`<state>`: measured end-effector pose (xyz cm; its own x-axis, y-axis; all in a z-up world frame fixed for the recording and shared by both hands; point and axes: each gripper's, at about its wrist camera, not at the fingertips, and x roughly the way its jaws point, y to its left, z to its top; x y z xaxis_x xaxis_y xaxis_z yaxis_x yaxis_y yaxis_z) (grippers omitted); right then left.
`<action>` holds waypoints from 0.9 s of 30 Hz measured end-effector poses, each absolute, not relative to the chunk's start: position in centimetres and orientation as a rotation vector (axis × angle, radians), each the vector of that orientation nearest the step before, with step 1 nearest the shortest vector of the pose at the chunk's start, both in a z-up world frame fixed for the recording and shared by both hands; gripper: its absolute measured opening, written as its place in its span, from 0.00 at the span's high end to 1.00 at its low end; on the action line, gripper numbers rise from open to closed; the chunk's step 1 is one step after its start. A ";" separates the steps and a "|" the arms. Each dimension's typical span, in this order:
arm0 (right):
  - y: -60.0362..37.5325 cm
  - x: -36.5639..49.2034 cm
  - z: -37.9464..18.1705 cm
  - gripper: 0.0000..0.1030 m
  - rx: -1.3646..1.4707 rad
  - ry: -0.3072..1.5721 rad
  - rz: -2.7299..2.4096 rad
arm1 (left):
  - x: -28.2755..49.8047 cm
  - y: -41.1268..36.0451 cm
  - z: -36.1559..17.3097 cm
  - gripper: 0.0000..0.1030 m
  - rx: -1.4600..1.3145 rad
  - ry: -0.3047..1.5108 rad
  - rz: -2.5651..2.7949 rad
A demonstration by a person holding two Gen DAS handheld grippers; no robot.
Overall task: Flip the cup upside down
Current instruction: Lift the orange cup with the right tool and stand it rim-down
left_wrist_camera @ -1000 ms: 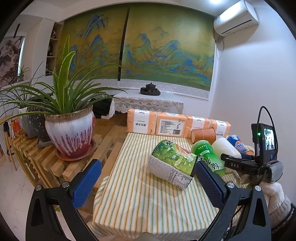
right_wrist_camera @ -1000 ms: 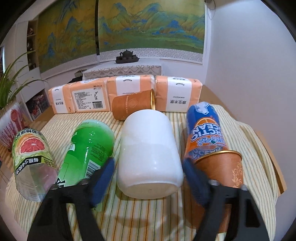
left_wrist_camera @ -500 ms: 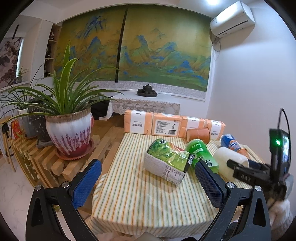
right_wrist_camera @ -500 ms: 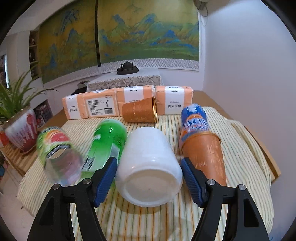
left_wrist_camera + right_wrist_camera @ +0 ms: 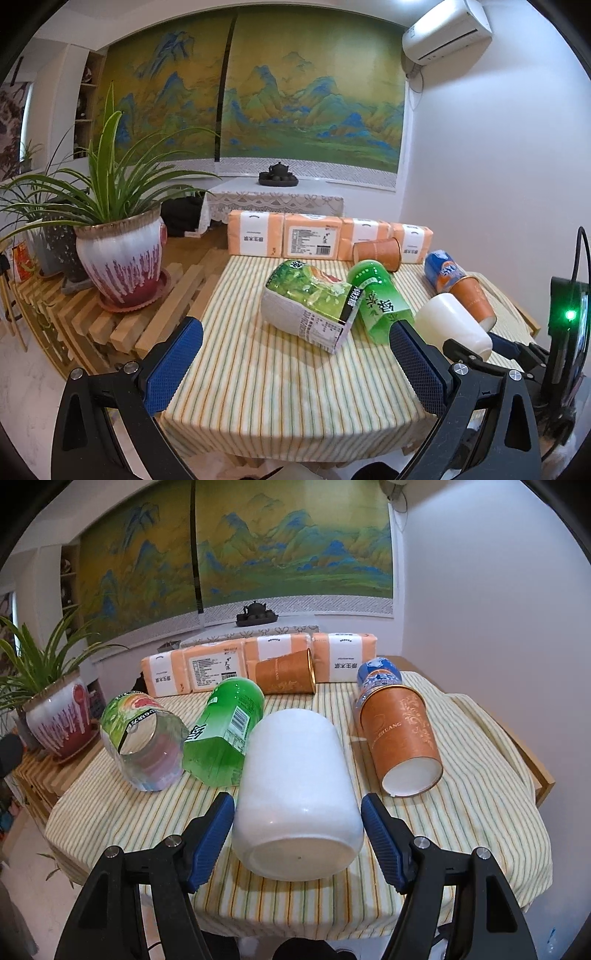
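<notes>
A white cup lies on its side on the striped tablecloth, its flat base toward the right wrist camera. My right gripper is open, its blue pads on either side of the cup's base end with a small gap at each side. The cup also shows in the left wrist view at the right, with the right gripper around it. My left gripper is open and empty above the table's near left part.
A clear grapefruit bottle, a green bottle, a blue soda bottle and two orange paper cups lie on the table. Orange tissue packs line the back. A potted plant stands left.
My right gripper has pulled back toward the table's near edge with the white cup between its pads. The left gripper has also drawn back and stayed open.
</notes>
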<state>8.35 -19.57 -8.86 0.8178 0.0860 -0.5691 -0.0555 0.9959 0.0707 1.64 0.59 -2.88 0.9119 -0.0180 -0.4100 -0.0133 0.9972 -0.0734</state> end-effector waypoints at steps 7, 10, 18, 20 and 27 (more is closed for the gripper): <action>-21.3 6.0 -7.6 0.22 0.096 0.546 0.129 | 1.0 -0.4 -3.3 0.01 -0.094 0.417 0.000; -23.3 4.2 -7.0 0.20 0.130 0.515 0.129 | 0.7 -2.1 -3.7 0.01 -0.100 0.417 -0.013; -29.1 1.1 -7.1 0.20 0.194 0.489 0.061 | 1.0 -10.3 -6.3 0.01 -0.073 0.442 -0.107; -30.1 0.8 -7.3 0.20 0.210 0.487 0.047 | 1.4 -12.6 -7.2 0.01 -0.059 0.455 -0.132; -33.5 0.0 -8.1 0.20 0.254 0.476 -0.008 | 2.9 -18.2 -8.9 0.01 -0.033 0.455 -0.154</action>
<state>0.00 -33.46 -8.11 0.8894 0.0510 -0.4543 0.0671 0.9684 0.2400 2.86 -18.22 -8.94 0.8867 -0.1551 -0.4356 0.1404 0.9879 -0.0661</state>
